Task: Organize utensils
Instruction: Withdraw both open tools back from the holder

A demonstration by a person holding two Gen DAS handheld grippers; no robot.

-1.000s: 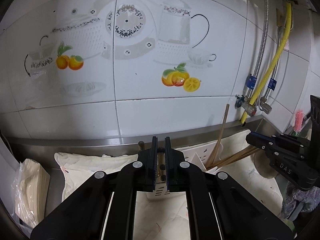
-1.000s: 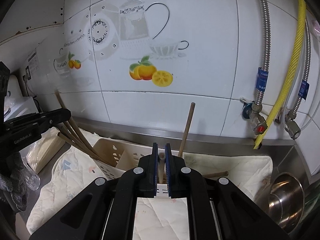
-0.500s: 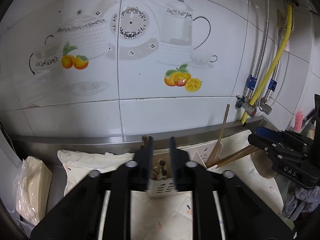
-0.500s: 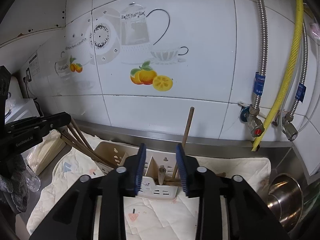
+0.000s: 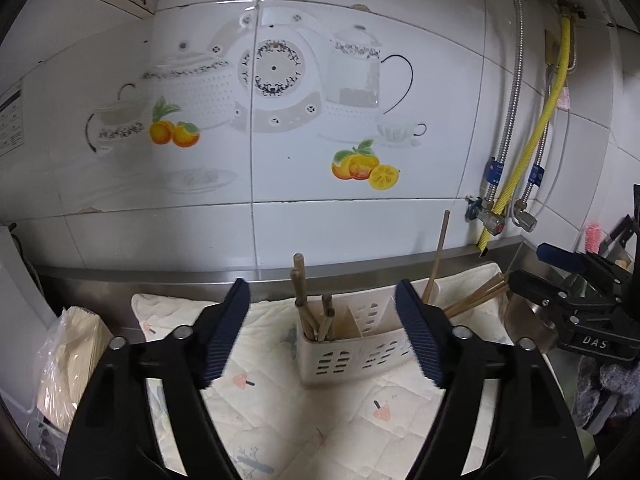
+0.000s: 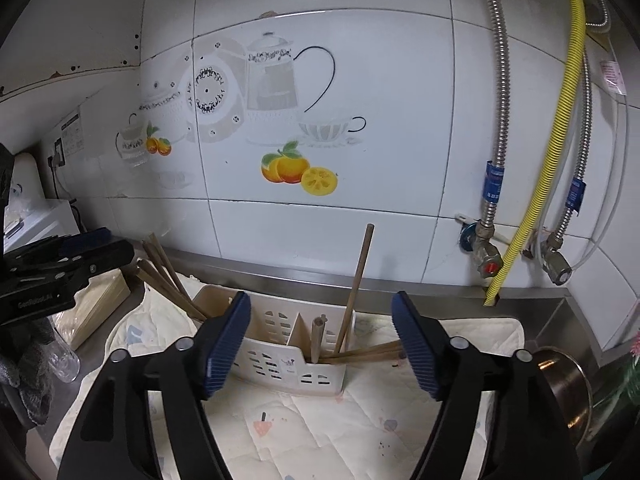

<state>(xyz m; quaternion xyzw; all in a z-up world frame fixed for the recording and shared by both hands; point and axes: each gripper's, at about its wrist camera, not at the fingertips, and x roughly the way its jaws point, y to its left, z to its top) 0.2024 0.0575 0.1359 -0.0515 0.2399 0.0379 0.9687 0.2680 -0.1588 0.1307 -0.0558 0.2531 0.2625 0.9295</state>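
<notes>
Wooden chopsticks poking from white holder on quilted mat, tips hiding inside; count unclear. Left gripper, right gripper both opening, gripping nothing.

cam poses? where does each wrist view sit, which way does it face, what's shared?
Left wrist: on the left gripper, facing the tiled wall over its opening, empty blue-padded fingers; the right gripper shows at the right edge.
Right wrist: on the right gripper, same heading, fingers opening, empty; the left gripper shows at the left.
Shared: white slotted plastic utensil caddy, wooden chopsticks, quilted cream mat.
</notes>
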